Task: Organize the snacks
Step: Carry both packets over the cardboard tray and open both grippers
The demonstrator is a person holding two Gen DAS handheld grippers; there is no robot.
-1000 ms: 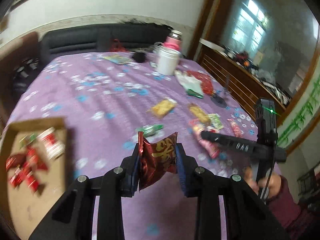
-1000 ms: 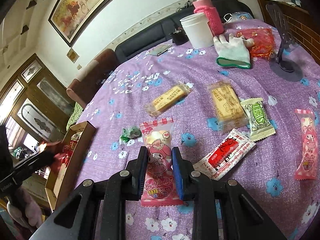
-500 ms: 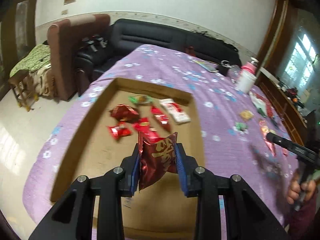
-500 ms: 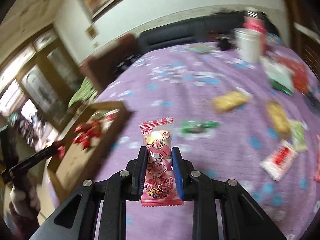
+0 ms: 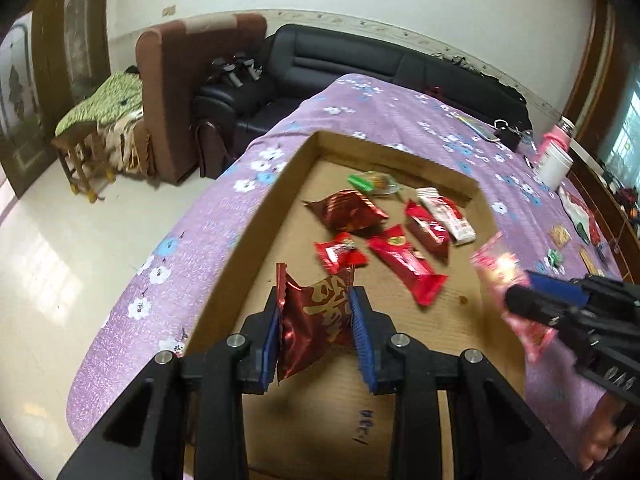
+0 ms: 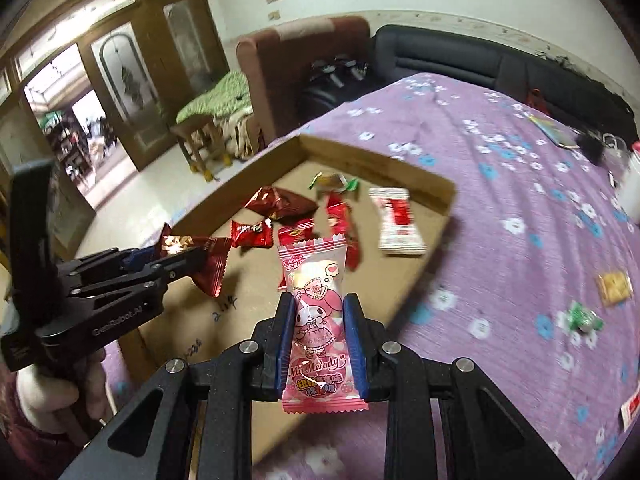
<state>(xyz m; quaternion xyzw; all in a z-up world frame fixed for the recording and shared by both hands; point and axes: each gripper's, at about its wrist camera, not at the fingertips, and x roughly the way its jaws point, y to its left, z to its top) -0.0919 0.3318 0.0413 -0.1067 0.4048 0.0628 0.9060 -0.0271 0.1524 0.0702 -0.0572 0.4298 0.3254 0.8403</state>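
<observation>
Now both wrapped snacks above cardboard tray

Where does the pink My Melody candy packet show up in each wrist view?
Left wrist: pink My Melody candy packet, blurred, at right, held by the right tool.
Right wrist: bottom centre, upright between the tool's fingers.
Shared landmark: shallow cardboard box.
</observation>
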